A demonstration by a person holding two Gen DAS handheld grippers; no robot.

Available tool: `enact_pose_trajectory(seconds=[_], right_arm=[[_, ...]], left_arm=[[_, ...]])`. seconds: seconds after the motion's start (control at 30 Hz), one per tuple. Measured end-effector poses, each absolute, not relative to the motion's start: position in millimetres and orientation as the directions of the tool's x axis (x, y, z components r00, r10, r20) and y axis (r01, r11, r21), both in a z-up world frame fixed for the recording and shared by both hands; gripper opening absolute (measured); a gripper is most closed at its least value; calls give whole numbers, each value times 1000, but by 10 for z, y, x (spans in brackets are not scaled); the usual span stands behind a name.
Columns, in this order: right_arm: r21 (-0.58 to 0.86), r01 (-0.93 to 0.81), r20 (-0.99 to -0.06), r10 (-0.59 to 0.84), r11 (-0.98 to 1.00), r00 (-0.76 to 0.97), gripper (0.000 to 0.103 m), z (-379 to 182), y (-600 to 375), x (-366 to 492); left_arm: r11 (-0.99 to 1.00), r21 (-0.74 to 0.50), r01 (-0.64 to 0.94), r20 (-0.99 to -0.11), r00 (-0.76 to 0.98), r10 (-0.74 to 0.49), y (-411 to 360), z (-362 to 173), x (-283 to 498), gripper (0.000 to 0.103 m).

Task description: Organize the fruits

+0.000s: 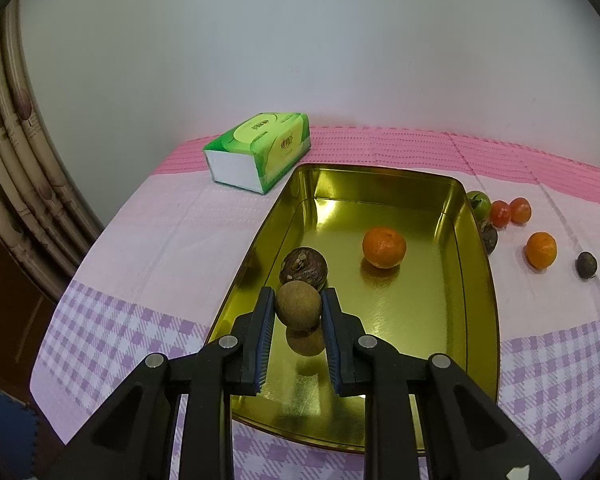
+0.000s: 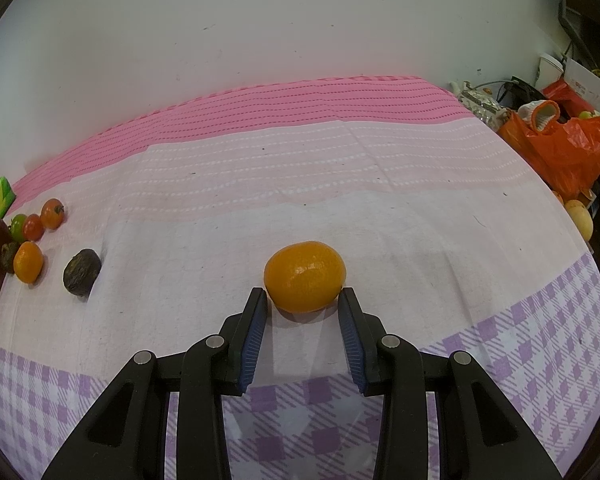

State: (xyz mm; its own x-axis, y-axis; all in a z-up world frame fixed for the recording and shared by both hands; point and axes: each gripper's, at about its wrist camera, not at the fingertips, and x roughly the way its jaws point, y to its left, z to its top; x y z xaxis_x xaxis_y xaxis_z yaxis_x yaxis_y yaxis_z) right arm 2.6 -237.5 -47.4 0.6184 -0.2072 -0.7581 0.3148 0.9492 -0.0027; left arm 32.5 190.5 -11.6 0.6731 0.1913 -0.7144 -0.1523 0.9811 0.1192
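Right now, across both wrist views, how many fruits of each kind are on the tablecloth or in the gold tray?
Mandarins: 3
Dark brown fruits: 3
Small tomato-like fruits: 3
Tan round fruit: 1
Total: 10

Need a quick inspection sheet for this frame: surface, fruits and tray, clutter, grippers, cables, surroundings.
Surface: tablecloth, pink bands at the back, lilac check in front.
Job's things: gold tray holds a mandarin and a dark wrinkled fruit. On the cloth: large orange, small mandarin, dark fruit, two red tomatoes and a green one.
Clutter: green tissue pack; orange plastic bag at the far right edge.
Grippers: left hand-held gripper shut on a brown round fruit above the tray; right hand-held gripper open, jaws either side of the large orange.
Cables: thin cords, far right background.
Surroundings: white wall; curtain at left.
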Motion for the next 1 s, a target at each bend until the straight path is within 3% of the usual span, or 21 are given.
enact_pose_trajectory(seconds=[0.9,1.0], right_arm=[[-18,307,-760,-212,952,615,38,-459,-2337,51],[-23,297,-761,-210,955,614,37,-454,-2329,59]], left_arm=[[972,166,-166,-691,684,235,1889,-72,319,22],[973,166,-163,-693,682,232,1894,-49,310,28]])
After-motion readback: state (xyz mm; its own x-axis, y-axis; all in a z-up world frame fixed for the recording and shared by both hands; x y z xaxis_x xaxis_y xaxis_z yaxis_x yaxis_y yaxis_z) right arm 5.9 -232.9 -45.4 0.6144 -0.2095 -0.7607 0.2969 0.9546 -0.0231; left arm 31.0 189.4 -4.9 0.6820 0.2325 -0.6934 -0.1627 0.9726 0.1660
